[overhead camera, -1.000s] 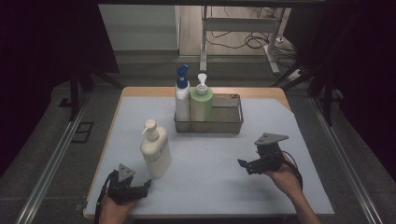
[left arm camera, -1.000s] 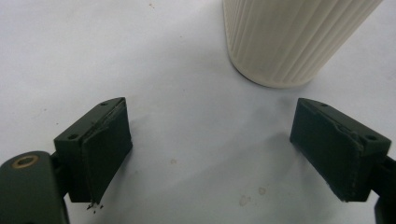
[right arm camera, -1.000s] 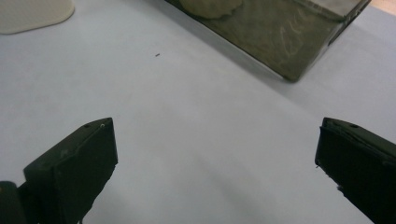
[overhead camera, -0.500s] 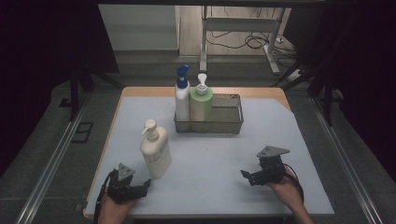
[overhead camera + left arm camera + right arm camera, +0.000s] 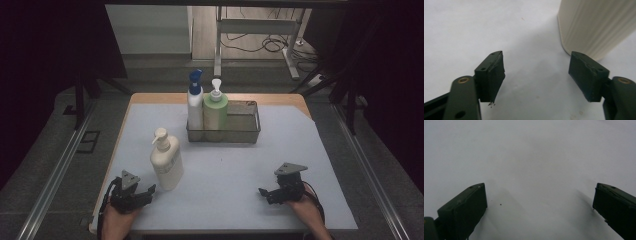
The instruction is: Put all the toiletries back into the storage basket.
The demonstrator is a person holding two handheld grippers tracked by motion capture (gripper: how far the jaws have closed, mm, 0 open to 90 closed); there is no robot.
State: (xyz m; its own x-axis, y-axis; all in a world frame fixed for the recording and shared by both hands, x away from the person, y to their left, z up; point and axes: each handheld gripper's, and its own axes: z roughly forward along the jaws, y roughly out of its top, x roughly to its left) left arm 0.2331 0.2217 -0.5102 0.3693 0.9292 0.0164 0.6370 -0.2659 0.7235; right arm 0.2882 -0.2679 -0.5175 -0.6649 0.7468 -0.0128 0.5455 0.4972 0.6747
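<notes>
Left gripper (image 5: 146, 192) sits low at the near-left corner of the mat (image 5: 225, 165), and its jaws have just been closing in, though they stand apart with nothing between them. In the left gripper view the cream bottle (image 5: 596, 25) stands just past the right-hand jaw, not touching it, bare mat showing in the gap. That cream bottle (image 5: 166, 161) is the landmark: upright, pump on top, just beyond and right of the left gripper.

Right gripper (image 5: 264, 192) rests near the mat's near edge, well to the right of the cream bottle, jaws wide, holding nothing; the right gripper view shows plain mat between them.

Room to move: a broad bare stretch of mat runs from the cream bottle across to the right gripper and on to the right edge. Behind the cream bottle and to its right stands the wire basket (image 5: 245, 131), near the far edge, its right half open.

The count: three bottles. One cream, out on the mat. Two in the basket's left end, side by side: a white one with a blue top (image 5: 195, 102) and a green one (image 5: 215, 111). One basket, two grippers.
</notes>
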